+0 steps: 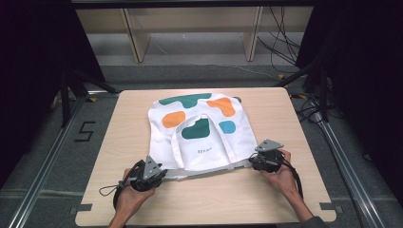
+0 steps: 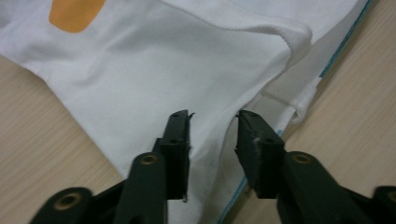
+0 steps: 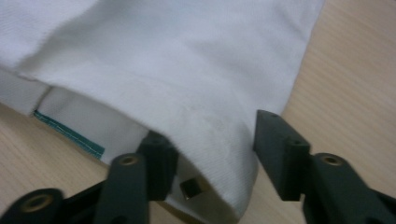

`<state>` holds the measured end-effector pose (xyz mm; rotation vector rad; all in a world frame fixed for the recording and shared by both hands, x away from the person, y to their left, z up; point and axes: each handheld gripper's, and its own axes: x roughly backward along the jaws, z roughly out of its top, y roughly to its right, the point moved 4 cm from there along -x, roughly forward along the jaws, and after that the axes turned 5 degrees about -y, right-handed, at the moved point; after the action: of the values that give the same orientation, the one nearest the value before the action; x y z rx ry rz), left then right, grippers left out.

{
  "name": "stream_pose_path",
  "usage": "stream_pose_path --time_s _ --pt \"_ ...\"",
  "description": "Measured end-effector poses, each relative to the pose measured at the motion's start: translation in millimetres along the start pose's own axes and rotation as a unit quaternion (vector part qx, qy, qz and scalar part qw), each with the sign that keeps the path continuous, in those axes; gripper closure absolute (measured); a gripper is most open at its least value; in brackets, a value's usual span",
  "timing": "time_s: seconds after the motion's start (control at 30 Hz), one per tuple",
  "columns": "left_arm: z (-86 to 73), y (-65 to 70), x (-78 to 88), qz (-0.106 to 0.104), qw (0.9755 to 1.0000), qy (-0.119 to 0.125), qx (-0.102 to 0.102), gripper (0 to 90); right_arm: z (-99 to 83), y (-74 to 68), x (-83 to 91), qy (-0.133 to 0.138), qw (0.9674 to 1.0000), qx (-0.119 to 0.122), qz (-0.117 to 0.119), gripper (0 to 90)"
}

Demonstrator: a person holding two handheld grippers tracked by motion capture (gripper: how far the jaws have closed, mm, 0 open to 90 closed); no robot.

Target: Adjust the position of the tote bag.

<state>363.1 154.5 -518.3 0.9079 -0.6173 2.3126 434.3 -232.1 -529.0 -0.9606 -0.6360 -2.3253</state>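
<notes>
The white bag (image 1: 199,135) with green, orange and blue blobs lay flat in the middle of the table (image 1: 266,199). The left gripper (image 2: 212,123) sat at its near left corner, jaws apart, cloth between them but not pinched. The right gripper (image 3: 212,140) stood open over the near right corner too. The cloth could slip out or bunch up — neither one was squeezing it. The small dark words on the bag were too tiny to read.

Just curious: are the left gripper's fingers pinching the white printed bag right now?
Apart. In the left gripper view the fingers stand spread above the bag, with white cloth showing in the gap between them, not clamped.
</notes>
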Motion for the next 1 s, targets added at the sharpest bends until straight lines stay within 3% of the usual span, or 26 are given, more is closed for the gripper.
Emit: stream_pose_path --time_s 0.03,0.07,0.1,0.13,0.17,0.2,0.23,0.4,0.5,0.57,0.6,0.63,0.7,0.8,0.9,0.93,1.0 --pt "0.6 -2.0 -1.7 -0.002 0.9997 0.005 -0.023 58.1 1.1 -0.9 1.5 0.007 1.0 0.001 -0.006 61.3" --pt "0.0 -1.5 -1.9 0.002 0.9997 -0.002 -0.025 55.1 2.5 -1.0 3.8 0.011 0.9999 0.004 -0.007 67.3" --pt "-1.8 2.5 -2.6 0.0 0.9999 -0.013 -0.003 51.9 4.1 -0.7 6.4 0.017 0.9998 0.007 -0.005 71.3" --pt "-0.5 0.6 -4.3 0.005 0.9996 -0.012 -0.025 49.6 5.3 -1.2 9.9 0.02 0.9998 -0.004 -0.005 75.1" --pt "-2.5 3.9 -4.7 0.001 0.9998 -0.021 -0.006 48.8 6.5 0.6 11.8 0.028 0.9996 0.003 -0.003 78.6" --pt "-1.7 1.0 -6.7 0.007 0.9994 -0.023 -0.026 47.8 6.3 0.3 13.3 0.029 0.9996 -0.003 -0.002 80.8" --pt "-4.0 3.1 -8.5 0.01 0.9993 -0.034 -0.007 46.5 6.3 -0.7 15.0 0.028 0.9995 -0.015 0.001 82.7" --pt "-3.7 -3.9 -8.6 0.031 0.9988 -0.037 0.003 47.3 7.7 -1.5 21.1 0.041 0.9989 -0.019 0.012 86.5" --pt "-4.6 -11.3 -7.3 0.041 0.9987 -0.03 0.01 53.0 7.5 -7.7 30.4 0.041 0.9983 -0.022 0.034 87.1" --pt "-5.5 -13.3 -6.5 0.041 0.9986 -0.035 0.0 65.4 6.2 -10.6 34.2 0.041 0.9983 -0.02 0.037 87.0" --pt "-5.6 -15.0 -4.2 0.05 0.9979 -0.037 -0.016 71.1 2.4 -17.8 40.7 0.041 0.9981 -0.01 0.045 86.8" --pt "-4.5 -14.9 -3.7 0.052 0.9981 -0.028 -0.018 75.7 0.5 -22.1 43.8 0.041 0.998 -0.004 0.048 86.3" --pt "-2.6 -15.4 -0.3 0.057 0.9974 -0.027 -0.034 83.0 -2.5 -27.8 45.5 0.035 0.9986 0.001 0.038 81.4" --pt "-1.9 -15.8 0.2 0.061 0.9973 -0.023 -0.035 85.5 -6.9 -30.9 36.0 0.015 0.9995 -0.001 0.027 67.3" --pt "-2.3 -17.0 0.0 0.051 0.9981 -0.022 -0.026 85.7 -8.5 -30.1 25.2 0.006 0.9998 0.004 0.017 61.5" --pt "-2.1 -17.4 -0.7 0.052 0.998 -0.023 -0.029 85.7 -7.5 -30.5 16.1 -0.005 0.9999 0.015 0.005 61.4" --pt "-2.2 -16.8 -0.9 0.052 0.9979 -0.023 -0.031 85.5 -3.3 -30.2 11.0 -0.006 0.9995 0.03 0.002 66.1"
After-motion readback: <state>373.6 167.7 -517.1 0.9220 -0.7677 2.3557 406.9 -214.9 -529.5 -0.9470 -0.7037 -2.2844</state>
